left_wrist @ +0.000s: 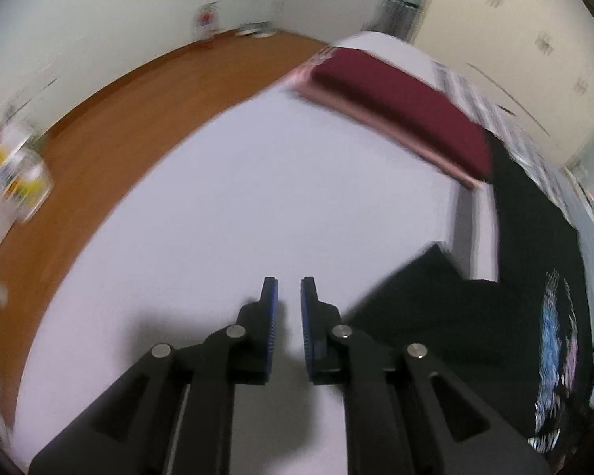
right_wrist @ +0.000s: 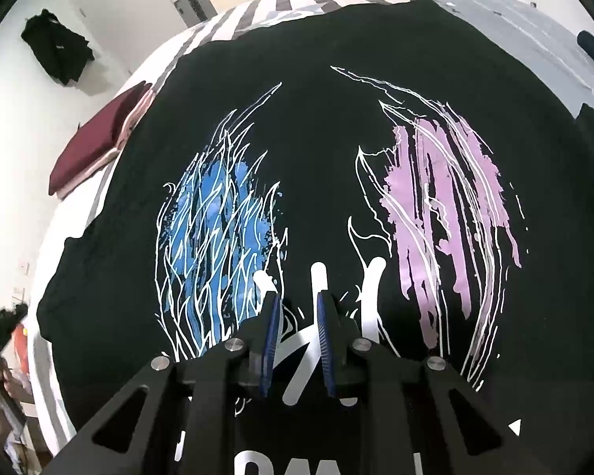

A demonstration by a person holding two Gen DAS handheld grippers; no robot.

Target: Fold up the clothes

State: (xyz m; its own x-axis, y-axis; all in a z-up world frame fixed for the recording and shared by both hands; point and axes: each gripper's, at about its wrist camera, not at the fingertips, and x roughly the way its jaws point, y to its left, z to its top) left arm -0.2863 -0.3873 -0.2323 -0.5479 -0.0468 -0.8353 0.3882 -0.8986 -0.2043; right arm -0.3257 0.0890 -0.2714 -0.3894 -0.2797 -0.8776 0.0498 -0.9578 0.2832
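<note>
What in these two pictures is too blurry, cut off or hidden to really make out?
- Left wrist view: items on the wooden surface at the left edge are motion-blurred; unidentifiable.
- Left wrist view: the black T-shirt is cut off by the right edge.
- Right wrist view: white lettering on the shirt is hidden behind the right hand-held gripper.
- Right wrist view: the dark item against the wall is too small to tell.

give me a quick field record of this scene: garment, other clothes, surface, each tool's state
garment: black t-shirt spread flat, print side up, blue and lilac graphic
folded stack: maroon garment on a pink one, beside the t-shirt's edge
surface: pale sheet with a striped part beyond the t-shirt
left tool: open, nothing between the pads, over bare sheet beside the shirt's sleeve
right tool: jaws apart, over the print; contact with the fabric not discernible
background: dark clothing hanging on the wall
</note>
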